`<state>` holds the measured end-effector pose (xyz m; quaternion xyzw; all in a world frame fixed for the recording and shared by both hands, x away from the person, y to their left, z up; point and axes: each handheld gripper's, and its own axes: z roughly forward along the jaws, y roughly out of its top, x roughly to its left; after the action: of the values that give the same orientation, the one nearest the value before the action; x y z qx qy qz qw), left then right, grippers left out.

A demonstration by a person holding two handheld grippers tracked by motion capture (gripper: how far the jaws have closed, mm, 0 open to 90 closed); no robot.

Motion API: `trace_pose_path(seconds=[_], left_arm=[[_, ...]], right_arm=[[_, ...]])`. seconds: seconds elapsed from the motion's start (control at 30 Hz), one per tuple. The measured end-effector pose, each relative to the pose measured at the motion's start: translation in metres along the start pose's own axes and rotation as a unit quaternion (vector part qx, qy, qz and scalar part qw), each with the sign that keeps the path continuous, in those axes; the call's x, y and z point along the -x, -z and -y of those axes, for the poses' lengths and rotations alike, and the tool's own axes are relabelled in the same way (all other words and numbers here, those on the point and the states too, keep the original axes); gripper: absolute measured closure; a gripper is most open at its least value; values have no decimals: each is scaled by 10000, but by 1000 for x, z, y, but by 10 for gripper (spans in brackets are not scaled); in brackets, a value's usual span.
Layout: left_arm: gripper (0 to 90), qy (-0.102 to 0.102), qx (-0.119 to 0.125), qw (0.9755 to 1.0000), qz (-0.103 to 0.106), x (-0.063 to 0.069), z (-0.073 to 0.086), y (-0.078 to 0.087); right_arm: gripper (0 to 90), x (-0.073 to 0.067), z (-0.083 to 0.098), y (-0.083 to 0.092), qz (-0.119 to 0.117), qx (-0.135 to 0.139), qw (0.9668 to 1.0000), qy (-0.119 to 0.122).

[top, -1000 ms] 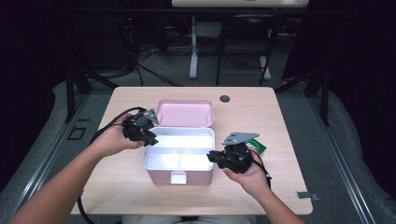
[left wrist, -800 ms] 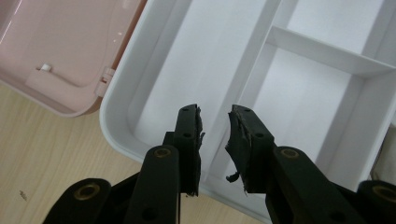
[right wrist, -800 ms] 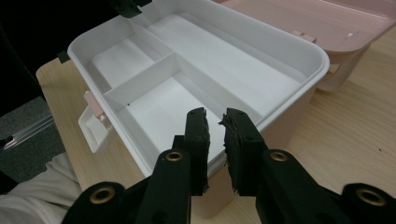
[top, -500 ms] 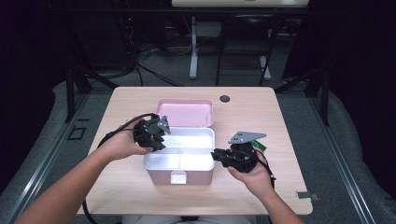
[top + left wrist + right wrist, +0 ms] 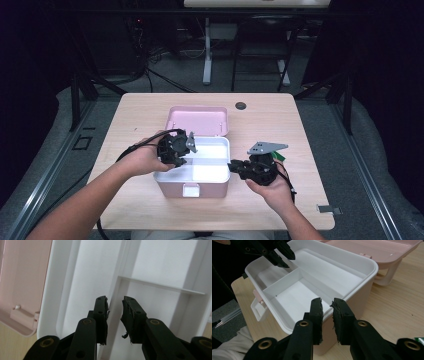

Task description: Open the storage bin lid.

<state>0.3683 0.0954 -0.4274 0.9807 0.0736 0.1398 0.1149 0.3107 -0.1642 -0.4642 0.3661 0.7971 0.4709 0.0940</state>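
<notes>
The pink plastic box with a white compartmented insert tray (image 5: 192,167) sits near the middle of the pale wooden counter (image 5: 300,130), its pink lid (image 5: 199,120) thrown back flat behind it. The left tongs (image 5: 115,307) hang over the tray's left side, released, their pads straddling a thin white divider wall (image 5: 113,315) without pressing it. The right tongs (image 5: 327,306) are also released, gap narrow, poised at the box's right rim (image 5: 352,293) and holding nothing.

I judge the risk to be a lopsided lift: if one pair clamps a thin wall and pulls first, the tray could tilt, jam in the box, or drag the whole box along. The pads are frayed, so slipping off the slick plastic seems likely.

Room is generous on every side of the box; the lid hinge blocks only the far edge.
</notes>
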Motion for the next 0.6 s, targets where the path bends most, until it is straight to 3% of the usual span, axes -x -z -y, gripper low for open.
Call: trace_pose_path(seconds=[0.33,0.6], left_arm=[[775,-254,-166,9995,-32,2,-13,-11],[821,-254,-274,9993,-3,0,-19,-16]], right_arm=[[774,4,4,2,36,-18,10000,-68],[774,8,5,2,65,-10,9999,-113]])
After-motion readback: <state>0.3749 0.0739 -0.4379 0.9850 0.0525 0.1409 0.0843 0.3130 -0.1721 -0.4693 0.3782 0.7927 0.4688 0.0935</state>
